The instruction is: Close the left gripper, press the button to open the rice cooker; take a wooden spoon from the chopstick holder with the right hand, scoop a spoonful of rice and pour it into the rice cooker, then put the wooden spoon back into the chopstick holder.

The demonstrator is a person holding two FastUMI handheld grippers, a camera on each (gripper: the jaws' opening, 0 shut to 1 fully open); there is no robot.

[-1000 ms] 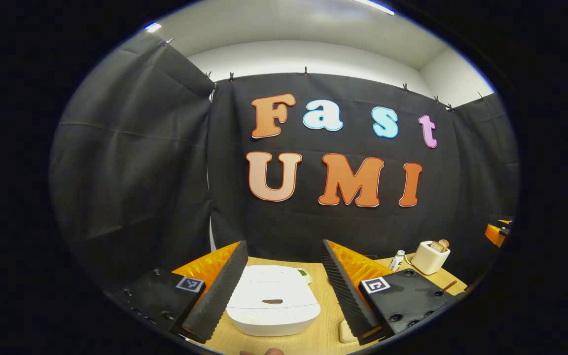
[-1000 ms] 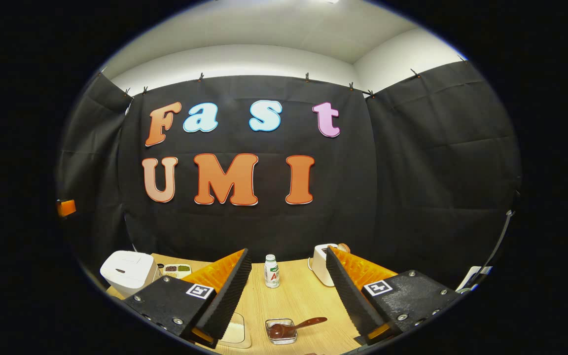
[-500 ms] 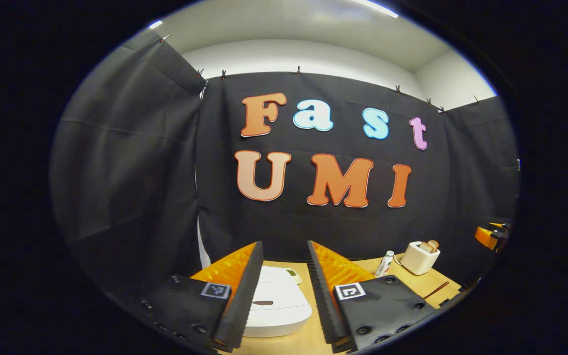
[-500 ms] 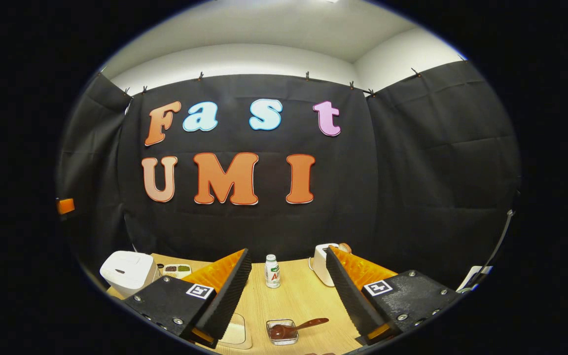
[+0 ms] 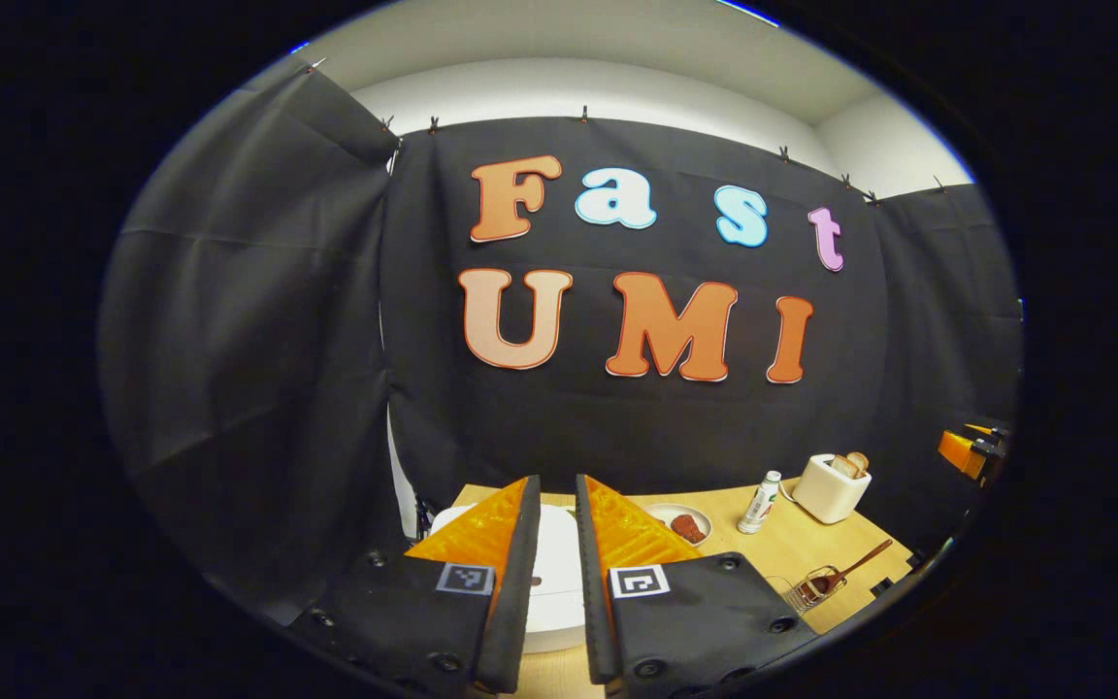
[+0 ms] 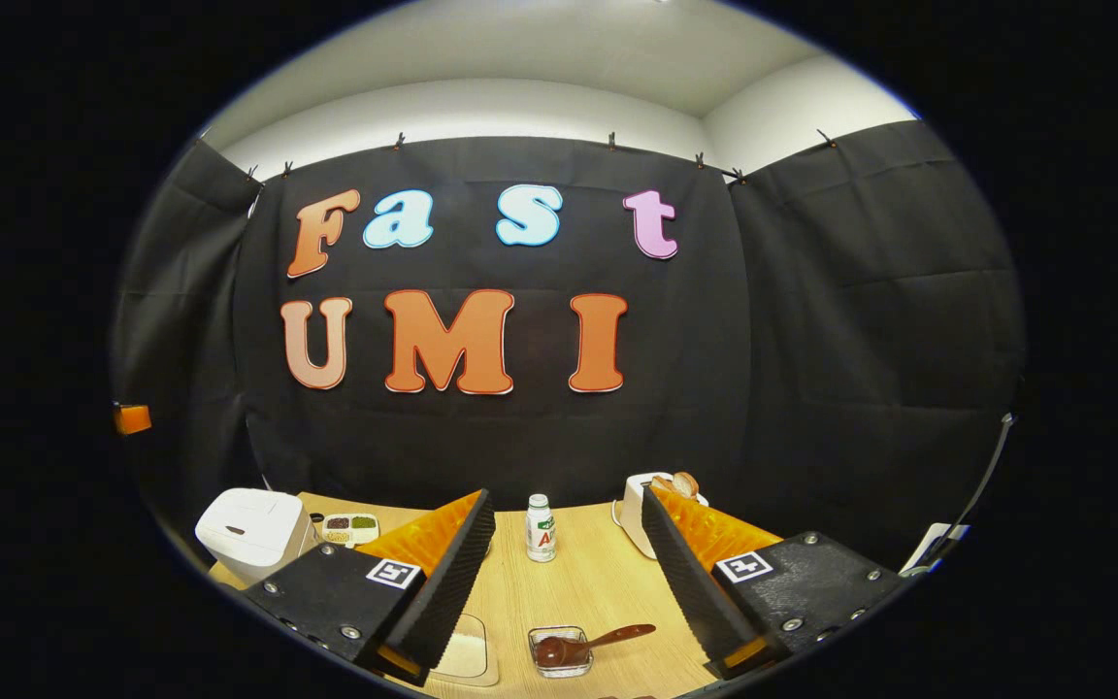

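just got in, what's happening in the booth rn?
The left gripper has its fingers nearly together with nothing between them, aimed at the closed white rice cooker. The right gripper hangs open over the table, above the wooden spoon resting in its small clear holder, untouched.

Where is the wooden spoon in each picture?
Left gripper view: the wooden spoon is at the lower right, leaning out of a small holder.
Right gripper view: it is at the bottom centre, between that gripper's open jaws, handle pointing right.
Shared landmark: the little white bottle stands farther back on the table in both.
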